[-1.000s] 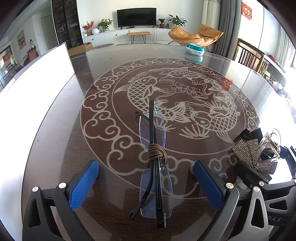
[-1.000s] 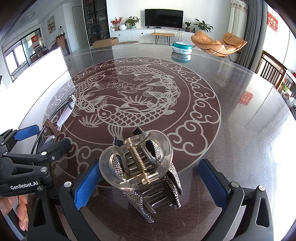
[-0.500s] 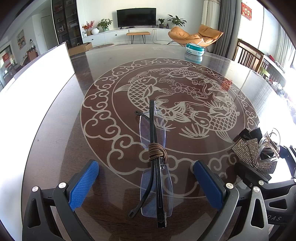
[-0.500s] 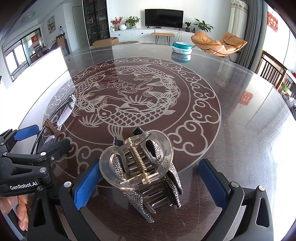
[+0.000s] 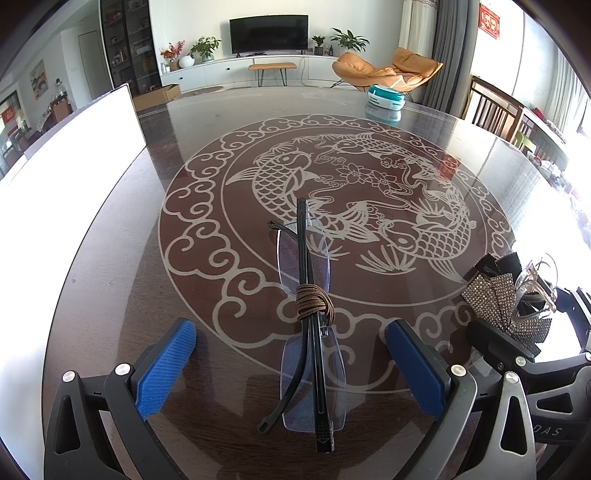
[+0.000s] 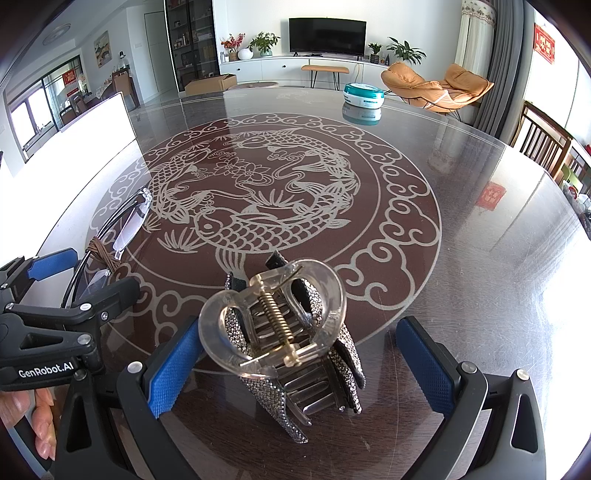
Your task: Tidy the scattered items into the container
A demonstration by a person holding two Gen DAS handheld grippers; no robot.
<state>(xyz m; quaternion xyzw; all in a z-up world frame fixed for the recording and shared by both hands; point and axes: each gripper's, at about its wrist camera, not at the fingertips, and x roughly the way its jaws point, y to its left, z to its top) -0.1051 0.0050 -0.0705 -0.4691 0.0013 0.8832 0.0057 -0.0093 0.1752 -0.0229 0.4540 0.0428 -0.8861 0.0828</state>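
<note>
1. Living room backdrop: TV (image 5: 268,35) on the far wall, orange lounge chair (image 5: 386,70) to its right, dark glossy table (image 5: 110,258) etched with a koi medallion (image 5: 332,206).
2. White panel (image 5: 74,155) runs along the table's left edge, blown out by glare; can't tell what it is.
3. Left gripper (image 5: 288,365): jaws spread wide, blue pads (image 5: 166,365) either side of the glasses, touching nothing.
4. Folded rimless glasses (image 5: 308,306) lie flat on the table between those pads, temples crossed over the lenses, long axis pointing away from the camera.
5. Brown cord (image 5: 314,301) is wound in a coil around the glasses at the bridge.
6. In the right wrist view the same glasses (image 6: 129,221) and cord (image 6: 105,254) sit at far left, just behind the left gripper's black finger (image 6: 107,299).
7. Hair claw clip (image 6: 280,339): clear body, brass spring on top, rhinestone-covered sides, teeth aimed toward the camera. Rests on the table, well right of the glasses.
8. Right gripper (image 6: 303,365): jaws wide open around the clip. Left pad (image 6: 173,365) looks just beside or touching the clip's clear loop, can't tell which; right pad is well apart.
9. Teal-and-white round container (image 6: 364,95) stands at the table's far edge, lid on, well away from both items.
10. Wooden chair (image 6: 543,147) at the table's right side.
</note>
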